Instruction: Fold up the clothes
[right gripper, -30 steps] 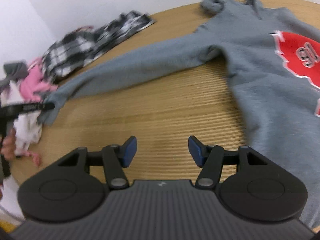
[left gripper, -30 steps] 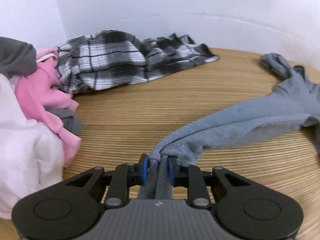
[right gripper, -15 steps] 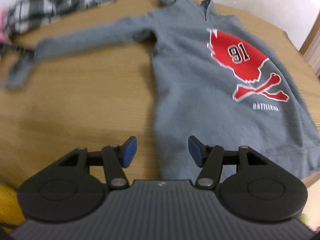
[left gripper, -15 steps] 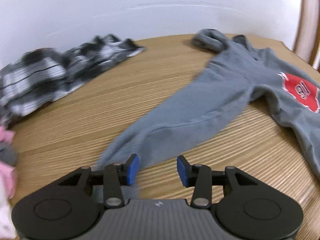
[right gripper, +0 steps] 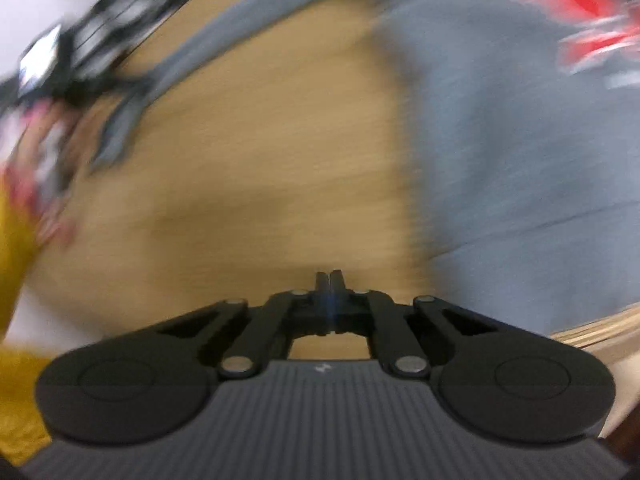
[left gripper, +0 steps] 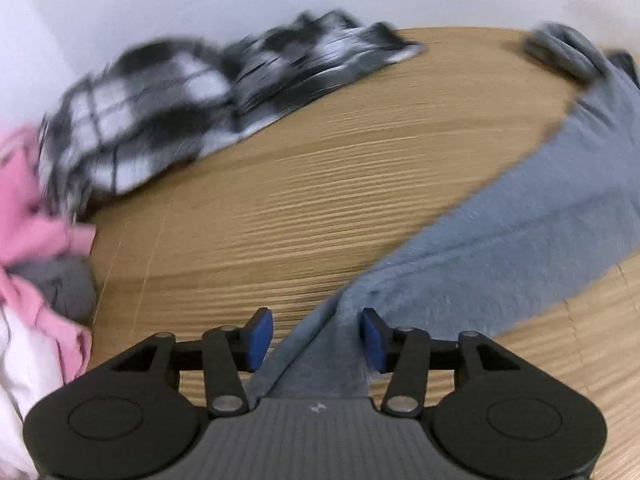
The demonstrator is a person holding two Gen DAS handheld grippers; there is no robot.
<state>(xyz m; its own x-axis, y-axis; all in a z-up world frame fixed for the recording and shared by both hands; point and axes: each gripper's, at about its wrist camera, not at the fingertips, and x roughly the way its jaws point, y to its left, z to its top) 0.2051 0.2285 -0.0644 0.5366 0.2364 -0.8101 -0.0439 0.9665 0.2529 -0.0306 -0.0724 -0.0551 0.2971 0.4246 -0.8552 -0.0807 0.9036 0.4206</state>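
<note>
Wooden desk (left gripper: 304, 200) against a white wall. Grey sweatshirt (right gripper: 520, 168) sleeve (left gripper: 500, 240) runs from lower centre to upper right, its cuff between the left gripper's (left gripper: 316, 336) spread fingers; right gripper (right gripper: 330, 280), fingers pressed together empty, sits beside the hem.

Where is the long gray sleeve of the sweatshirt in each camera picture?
Left wrist view: the gray sleeve runs from the right edge down to the bottom middle, its end between the open left gripper fingers.
Right wrist view: the sleeve is blurred, stretching from top middle down to the left, far from the shut right gripper.
Shared landmark: the black-and-white plaid shirt, upper left in both views.
</note>
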